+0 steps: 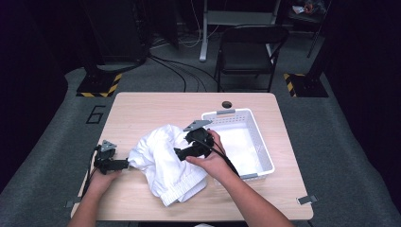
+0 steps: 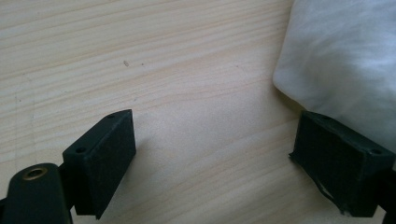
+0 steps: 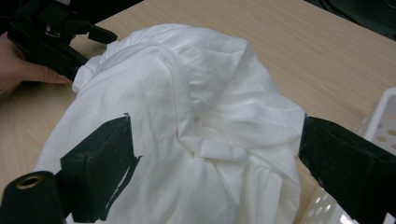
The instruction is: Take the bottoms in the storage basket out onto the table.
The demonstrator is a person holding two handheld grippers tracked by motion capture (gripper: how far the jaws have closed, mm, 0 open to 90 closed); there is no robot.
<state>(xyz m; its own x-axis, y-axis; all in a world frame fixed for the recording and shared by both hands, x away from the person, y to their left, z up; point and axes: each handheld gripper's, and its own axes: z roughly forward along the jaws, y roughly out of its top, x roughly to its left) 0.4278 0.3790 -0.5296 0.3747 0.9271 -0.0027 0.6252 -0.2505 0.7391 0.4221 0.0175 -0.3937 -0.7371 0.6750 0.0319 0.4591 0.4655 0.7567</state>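
Note:
A crumpled white garment (image 1: pixel 165 163) lies in a heap on the wooden table (image 1: pixel 156 109), just left of a white perforated basket (image 1: pixel 263 142). My right gripper (image 1: pixel 178 152) hovers over the heap's right part; in the right gripper view its jaws (image 3: pixel 215 126) stand wide apart above the folds of the garment (image 3: pixel 196 107), pressing nothing. My left gripper (image 1: pixel 126 164) rests low at the heap's left edge. It is open (image 2: pixel 217 126) over bare wood, with the garment (image 2: pixel 341 56) lying against its right jaw.
The basket's corner (image 3: pixel 378 126) sits close beside the right jaw. The left gripper (image 3: pixel 46 37) and its hand are at the garment's far side in the right gripper view. A folding chair (image 1: pixel 250 52) stands behind the table; a cable hole (image 1: pixel 227 104) is near the far edge.

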